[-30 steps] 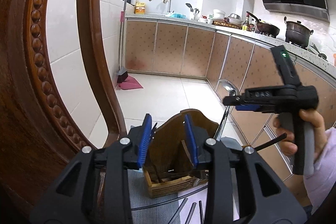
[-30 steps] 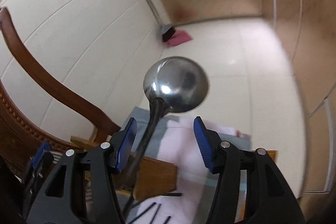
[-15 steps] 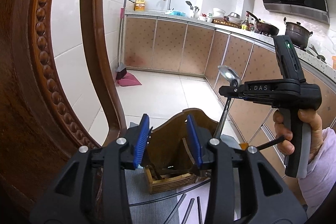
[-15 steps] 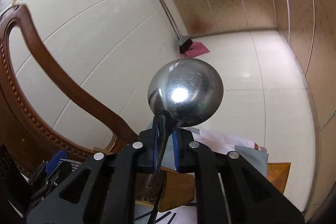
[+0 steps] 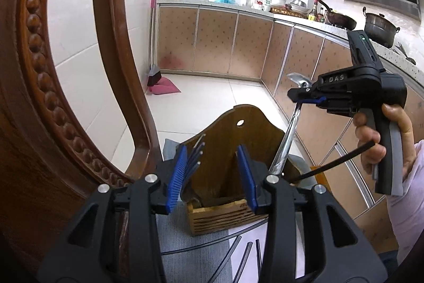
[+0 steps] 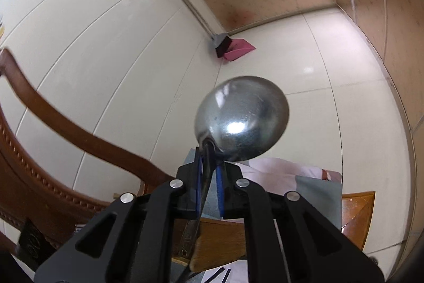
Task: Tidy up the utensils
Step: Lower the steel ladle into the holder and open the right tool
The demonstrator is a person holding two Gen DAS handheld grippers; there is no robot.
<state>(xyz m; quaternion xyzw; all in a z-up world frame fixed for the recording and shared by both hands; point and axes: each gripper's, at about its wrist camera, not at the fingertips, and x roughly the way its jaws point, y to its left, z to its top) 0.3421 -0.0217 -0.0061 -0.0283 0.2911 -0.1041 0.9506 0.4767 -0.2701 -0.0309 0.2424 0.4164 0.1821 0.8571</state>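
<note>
A wooden utensil holder point(image 5: 225, 129) stands on the table, with black chopsticks point(image 5: 196, 153) in its left compartment. A metal spoon point(image 5: 286, 142) stands bowl-up in the right compartment, leaning right. My right gripper point(image 5: 299, 97) is closing on the spoon's neck just under the bowl. In the right wrist view the blue pads pinch the handle below the spoon point(image 6: 241, 121), at the right gripper point(image 6: 209, 163). The same hand point(image 5: 371, 139) also holds a loose black chopstick point(image 5: 339, 161). My left gripper point(image 5: 210, 174) is open, its pads either side of the holder with nothing pinched.
A carved wooden chair back point(image 5: 39, 97) fills the left side, close to the left gripper. More black chopsticks point(image 5: 246, 256) lie on the glass table beside a grey cloth point(image 5: 185, 243). A broom and pink dustpan point(image 5: 164, 86) stand on the tiled floor by the cabinets.
The right jaws went from wide open around the spoon's handle to closed on its neck. The spoon's bowl sits higher and further right. The left jaws widened slightly.
</note>
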